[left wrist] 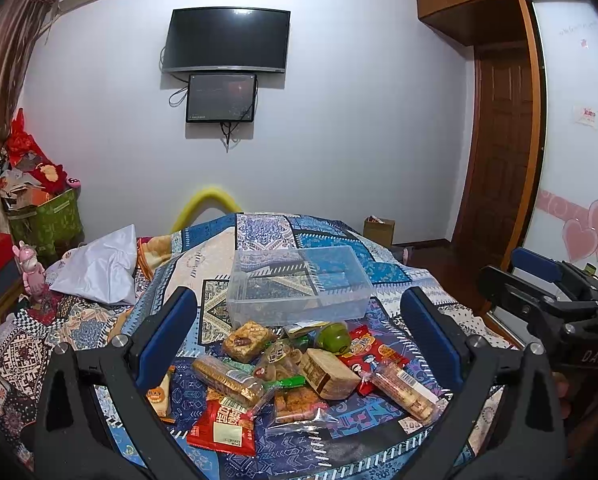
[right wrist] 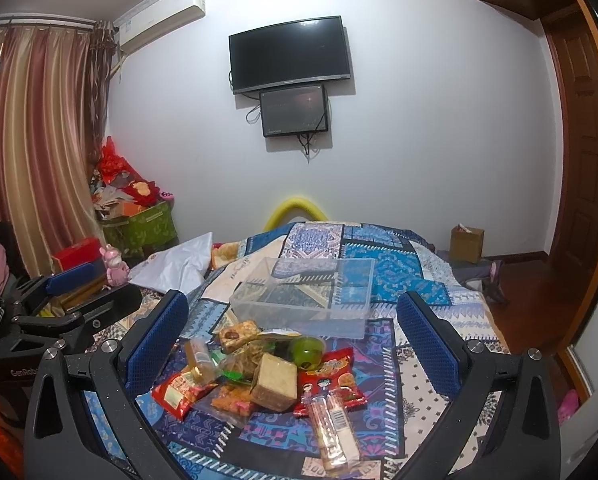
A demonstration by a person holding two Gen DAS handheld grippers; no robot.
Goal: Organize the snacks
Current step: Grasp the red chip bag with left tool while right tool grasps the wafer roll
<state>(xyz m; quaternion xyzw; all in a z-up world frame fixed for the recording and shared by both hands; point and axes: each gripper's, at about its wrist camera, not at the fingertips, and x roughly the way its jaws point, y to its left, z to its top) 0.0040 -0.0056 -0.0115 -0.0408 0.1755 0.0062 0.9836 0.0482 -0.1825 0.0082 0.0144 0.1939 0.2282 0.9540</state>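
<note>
Small orange-printed snack packet — partly hidden behind blue finger pad; brown wooden door — cut by frame edge.

Home bedroom: quilted bed, wall TV, curtains, wardrobe.

White-walled bedroom, wall-mounted television

Left gripper and right gripper side by side — jaws spread wide, holding nothing.
</note>
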